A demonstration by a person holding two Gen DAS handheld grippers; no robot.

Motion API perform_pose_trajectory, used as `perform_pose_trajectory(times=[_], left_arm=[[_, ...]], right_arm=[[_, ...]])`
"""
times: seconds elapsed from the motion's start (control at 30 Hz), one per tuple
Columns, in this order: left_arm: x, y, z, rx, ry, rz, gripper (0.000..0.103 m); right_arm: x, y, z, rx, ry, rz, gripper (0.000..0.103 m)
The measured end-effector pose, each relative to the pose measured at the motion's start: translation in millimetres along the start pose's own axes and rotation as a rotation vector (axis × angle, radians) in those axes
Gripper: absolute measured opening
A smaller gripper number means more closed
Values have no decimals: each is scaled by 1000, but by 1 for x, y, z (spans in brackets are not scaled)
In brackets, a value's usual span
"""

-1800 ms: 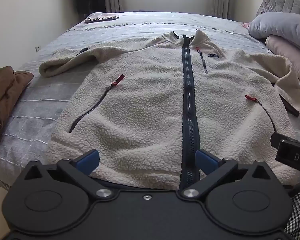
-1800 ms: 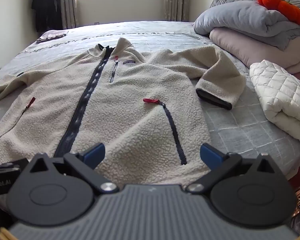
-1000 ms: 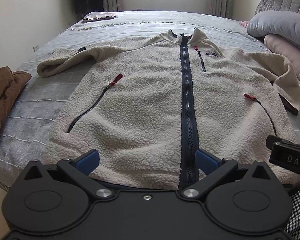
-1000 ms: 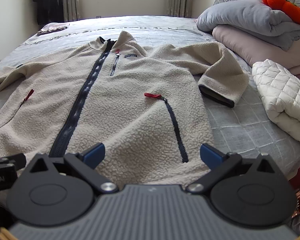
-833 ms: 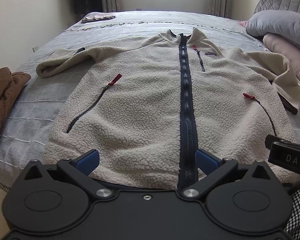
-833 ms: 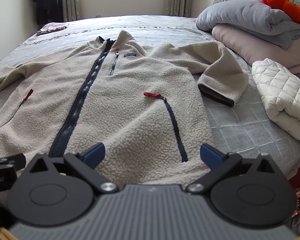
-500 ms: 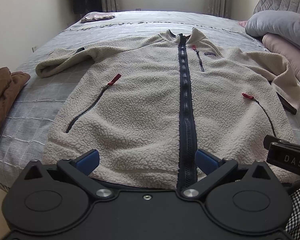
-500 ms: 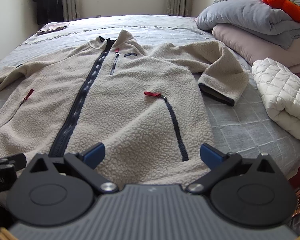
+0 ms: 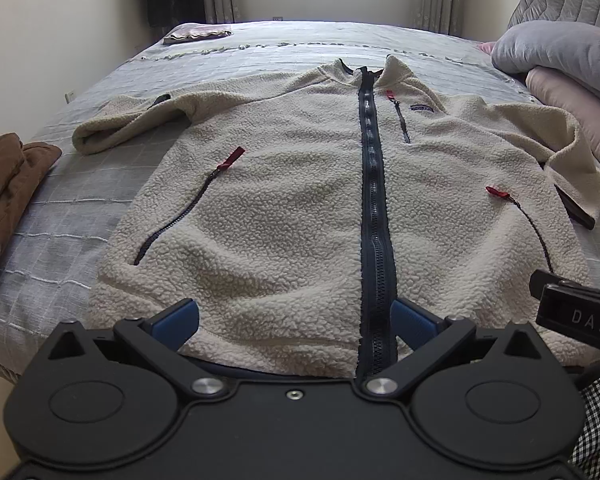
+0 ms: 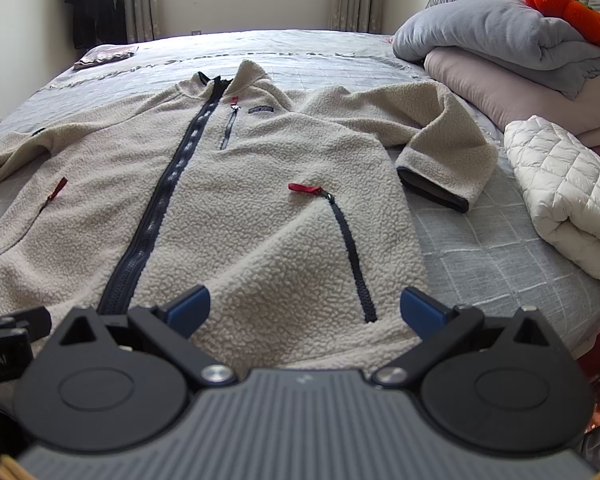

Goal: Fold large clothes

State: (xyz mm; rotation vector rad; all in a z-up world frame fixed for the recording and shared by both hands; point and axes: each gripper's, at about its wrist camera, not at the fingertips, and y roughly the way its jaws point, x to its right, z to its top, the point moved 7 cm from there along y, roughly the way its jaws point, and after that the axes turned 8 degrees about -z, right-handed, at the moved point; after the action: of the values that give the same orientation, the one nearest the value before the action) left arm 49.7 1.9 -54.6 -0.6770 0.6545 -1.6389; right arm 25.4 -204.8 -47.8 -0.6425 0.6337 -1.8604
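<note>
A cream fleece jacket (image 9: 292, 208) with a navy front zipper and red pocket pulls lies flat, face up, on the grey bed (image 9: 80, 216). It also fills the right wrist view (image 10: 240, 216). Its left sleeve (image 9: 132, 120) stretches out to the left. Its right sleeve (image 10: 440, 152) is bent back, with the dark cuff toward me. My left gripper (image 9: 294, 316) is open and empty, just above the hem left of the zipper. My right gripper (image 10: 304, 308) is open and empty above the hem at the right pocket.
Grey and pink bedding (image 10: 520, 56) with an orange plush toy (image 10: 572, 12) is stacked at the right. A white quilted blanket (image 10: 568, 192) lies beside the sleeve. A brown garment (image 9: 8, 184) sits at the bed's left edge. A small folded cloth (image 9: 198, 34) lies far back.
Both views have shifted only slightly; the jacket sits a little lower and further left in the frames. Both grippers stay open and the jacket has not moved.
</note>
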Motion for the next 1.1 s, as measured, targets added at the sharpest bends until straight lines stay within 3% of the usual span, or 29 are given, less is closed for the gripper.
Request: perform_pose_trajectory(times=[1.1], left_arm=[[5, 5, 1, -11, 27, 7, 103]], right_arm=[[5, 3, 7, 9, 7, -16, 103]])
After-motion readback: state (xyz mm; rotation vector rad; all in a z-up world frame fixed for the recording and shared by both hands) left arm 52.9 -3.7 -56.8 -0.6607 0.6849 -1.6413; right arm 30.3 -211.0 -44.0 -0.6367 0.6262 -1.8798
